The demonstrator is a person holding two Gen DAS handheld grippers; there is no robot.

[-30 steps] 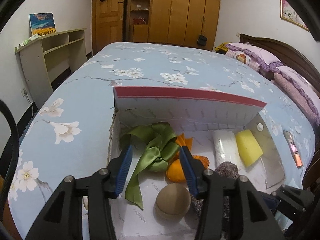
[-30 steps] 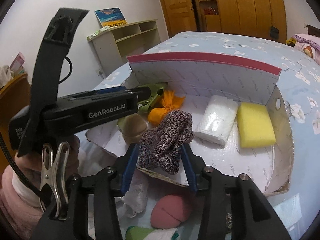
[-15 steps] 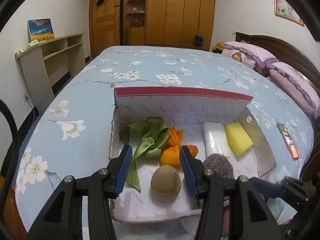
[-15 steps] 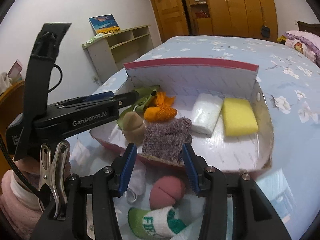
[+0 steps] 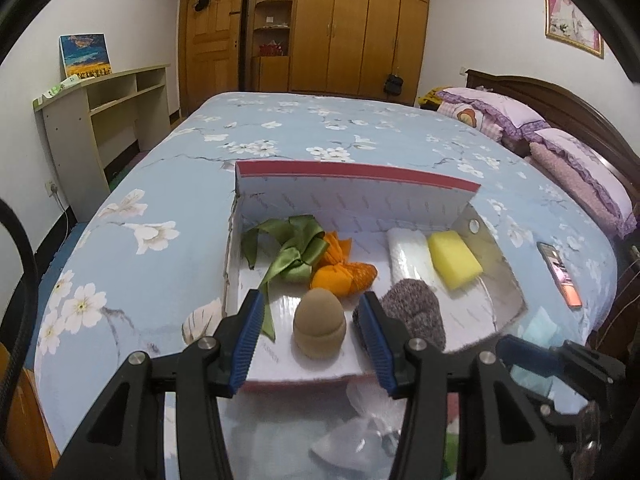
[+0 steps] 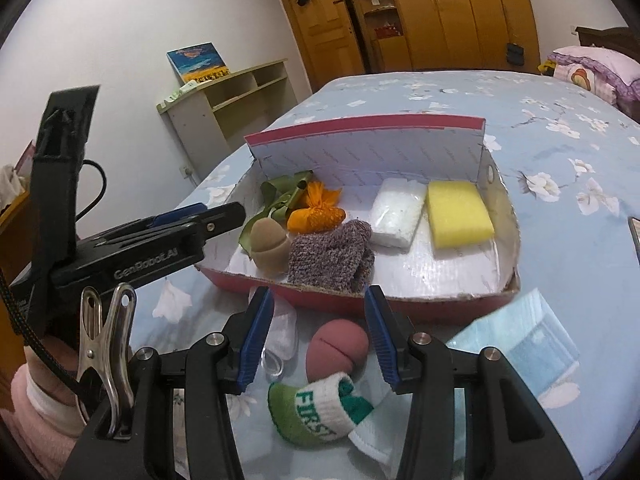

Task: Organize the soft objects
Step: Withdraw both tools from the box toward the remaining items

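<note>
Knitted sock (image 6: 332,256) lies inside the red box (image 6: 400,302) on the bed (image 6: 560,240), near edge, right of the tan sponge (image 6: 268,248). Right tool (image 6: 318,338) and left tool (image 5: 310,344) both released, grasping nothing.

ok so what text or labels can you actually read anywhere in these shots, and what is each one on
"GenRobot.AI": on the side of the left tongs, seen from the right wrist view.
"FIRST": partial, on the white band of the green sock on the bed; its end is cut off.
Faint repeated print on the box lining: too small to read.
</note>
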